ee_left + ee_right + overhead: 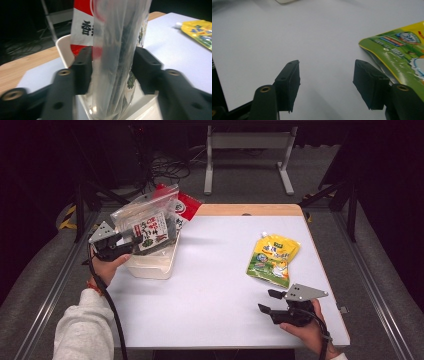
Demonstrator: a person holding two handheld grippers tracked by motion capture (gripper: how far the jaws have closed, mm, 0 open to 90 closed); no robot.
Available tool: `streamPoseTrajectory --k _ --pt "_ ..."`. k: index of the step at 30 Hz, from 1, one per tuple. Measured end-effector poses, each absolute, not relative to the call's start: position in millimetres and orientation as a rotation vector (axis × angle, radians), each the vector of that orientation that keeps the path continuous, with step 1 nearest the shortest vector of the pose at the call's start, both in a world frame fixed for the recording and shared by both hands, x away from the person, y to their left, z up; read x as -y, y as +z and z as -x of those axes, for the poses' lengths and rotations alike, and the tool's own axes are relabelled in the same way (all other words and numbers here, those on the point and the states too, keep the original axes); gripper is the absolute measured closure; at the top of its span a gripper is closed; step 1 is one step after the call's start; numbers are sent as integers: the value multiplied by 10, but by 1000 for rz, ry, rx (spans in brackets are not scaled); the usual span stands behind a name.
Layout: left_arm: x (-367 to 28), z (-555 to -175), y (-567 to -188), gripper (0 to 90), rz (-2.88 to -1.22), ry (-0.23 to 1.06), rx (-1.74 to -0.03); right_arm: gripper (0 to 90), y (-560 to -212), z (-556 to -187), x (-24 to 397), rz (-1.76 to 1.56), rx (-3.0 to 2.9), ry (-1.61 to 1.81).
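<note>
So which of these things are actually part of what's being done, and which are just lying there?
In use:
- clear plastic packet of dark snacks, between the left gripper jaws
- white plastic tub
- red-and-white packet in the tub

Lying about:
- yellow-green spouted pouch
- right gripper, open over bare table

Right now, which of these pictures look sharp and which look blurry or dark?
High view: the white table is evenly lit, the room behind it dark, soft shadows beside the bin. Left gripper view: the left hand-held gripper and the clear bag between its jaws are smeared and out of focus. Right gripper view: the right hand-held gripper is fairly crisp, the yellow-green pouch slightly soft.
</note>
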State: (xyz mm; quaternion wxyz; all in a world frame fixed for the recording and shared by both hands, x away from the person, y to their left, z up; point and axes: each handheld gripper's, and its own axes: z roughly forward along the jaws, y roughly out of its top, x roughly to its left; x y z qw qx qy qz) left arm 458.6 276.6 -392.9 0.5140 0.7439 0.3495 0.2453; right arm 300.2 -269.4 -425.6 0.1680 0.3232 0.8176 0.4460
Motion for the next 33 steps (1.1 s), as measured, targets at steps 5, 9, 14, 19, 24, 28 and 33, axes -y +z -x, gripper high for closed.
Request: streamPoseTrajectory --k 5,9,14,19,24,28,33 --pt "-2805 -4473 -3893 297 -1719 608 -905 381 -4197 -3060 2771 -923 -2300 1251" --pt "-2795 -4254 -3862 216 -1739 646 -892 386 -4128 -3125 2887 -955 -2253 1252" --pt "-2778 -3964 -3872 171 -1727 650 -888 382 -4119 -3234 3076 -1024 -2197 1237" --pt "-2700 -3623 -3901 150 -1781 664 -843 368 -4144 -3371 3275 -1133 -2129 1194" --pt "-2545 -3287 -3996 130 -1839 625 -800 352 -4203 -3556 3403 -1244 -2090 1171" --pt "-2387 -3071 -4143 125 -1915 576 -747 350 -4291 -3743 3406 -1292 -2103 1150" --pt "-2274 -3027 -4382 126 -2007 498 -750 328 -4416 -3983 3367 -1352 -2117 1117"
